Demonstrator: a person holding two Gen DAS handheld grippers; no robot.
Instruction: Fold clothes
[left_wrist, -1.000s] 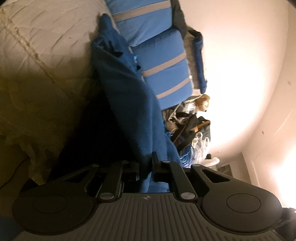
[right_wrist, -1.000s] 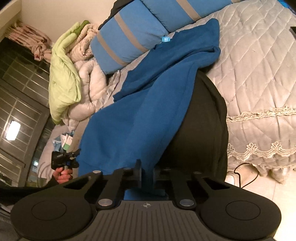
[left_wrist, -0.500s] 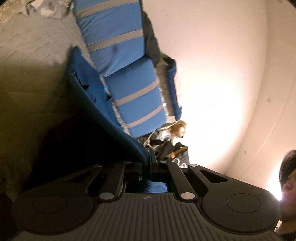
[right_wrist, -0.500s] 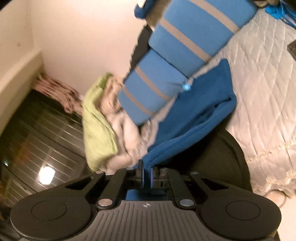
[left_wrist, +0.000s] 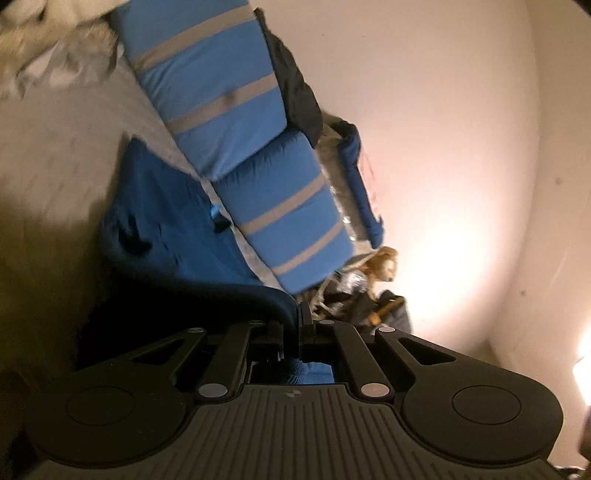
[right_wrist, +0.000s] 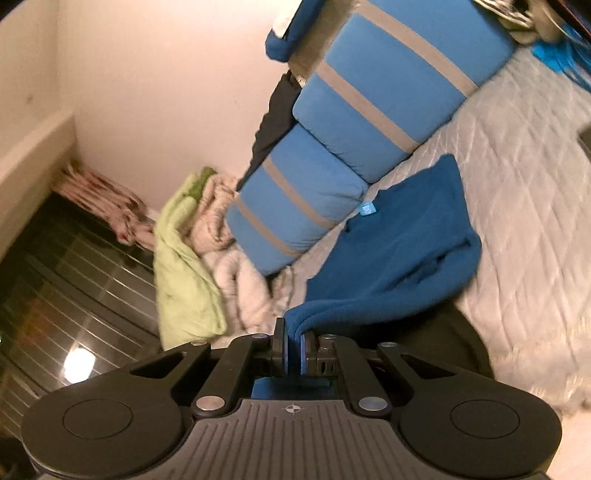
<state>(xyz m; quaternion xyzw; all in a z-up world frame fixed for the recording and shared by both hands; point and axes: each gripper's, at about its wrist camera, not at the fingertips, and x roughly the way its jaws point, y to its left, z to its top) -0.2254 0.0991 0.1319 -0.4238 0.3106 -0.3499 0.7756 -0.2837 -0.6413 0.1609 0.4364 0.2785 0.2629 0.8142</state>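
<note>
The left gripper (left_wrist: 297, 325) and right gripper (right_wrist: 292, 345) each have their jaws clamped on an edge of the deep-blue fleece garment (right_wrist: 402, 254). Its far end lies on the quilted grey bed (right_wrist: 524, 177), beside the blue grey-striped cushions (right_wrist: 354, 133).

quilt (left_wrist: 48, 155) blurred, stuffed toy (left_wrist: 382, 260) — indistinct

You have a deep blue fleece garment (right_wrist: 402, 254) bunched on the quilted bed, its far end lying just beside the striped pillows. Its near edge is lifted off the bed, with one pinched hem rising into each wrist view (left_wrist: 207, 254).
</note>
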